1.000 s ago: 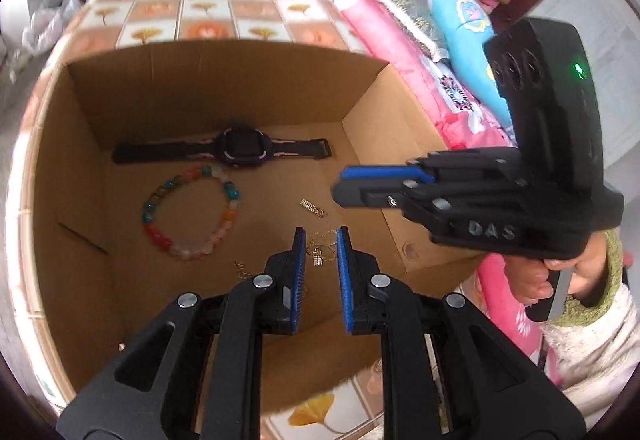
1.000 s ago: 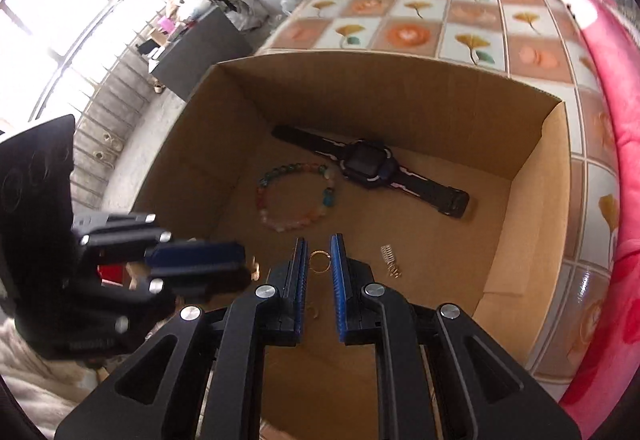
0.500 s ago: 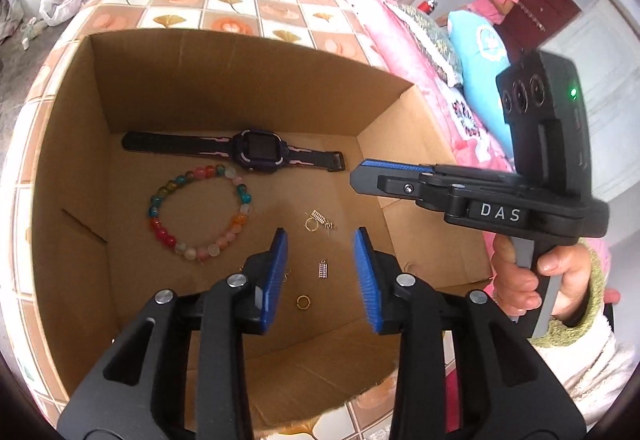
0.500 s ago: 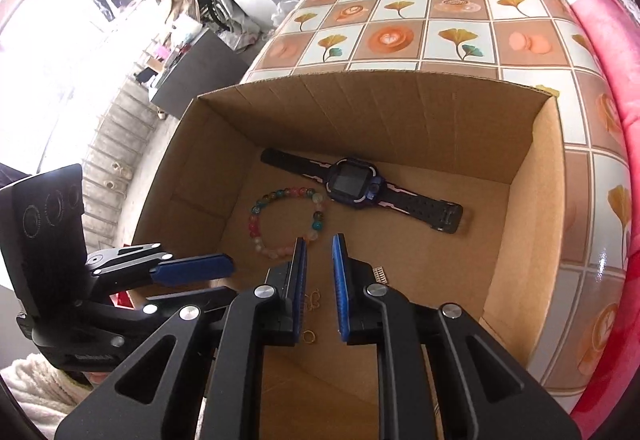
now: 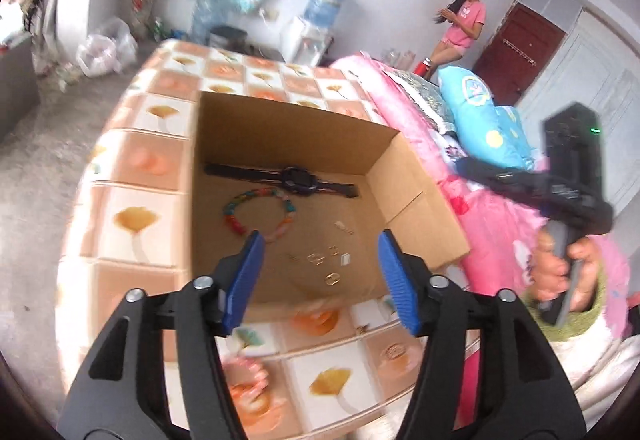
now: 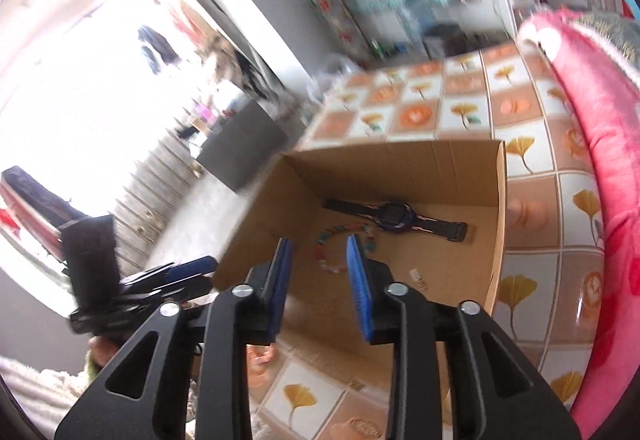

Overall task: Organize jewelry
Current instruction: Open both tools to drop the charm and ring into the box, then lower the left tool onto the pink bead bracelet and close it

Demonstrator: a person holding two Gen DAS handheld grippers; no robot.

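Left wrist view, left tool point(image 5: 320, 276) opening, empty, one cardboard box point(image 5: 280, 128), one watch point(image 5: 298, 176), one bead bracelet point(image 5: 260, 212), right tool point(image 6: 320, 272) opening, empty

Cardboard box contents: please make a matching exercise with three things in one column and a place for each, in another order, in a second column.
Things:
1. watch
2. bead bracelet
3. small gold rings

Places in the cardboard box:
A. nearest the near edge of the floor
B. along the far wall
C. middle of the floor, just in front of the strap

Pairs: 1-B, 2-C, 3-A
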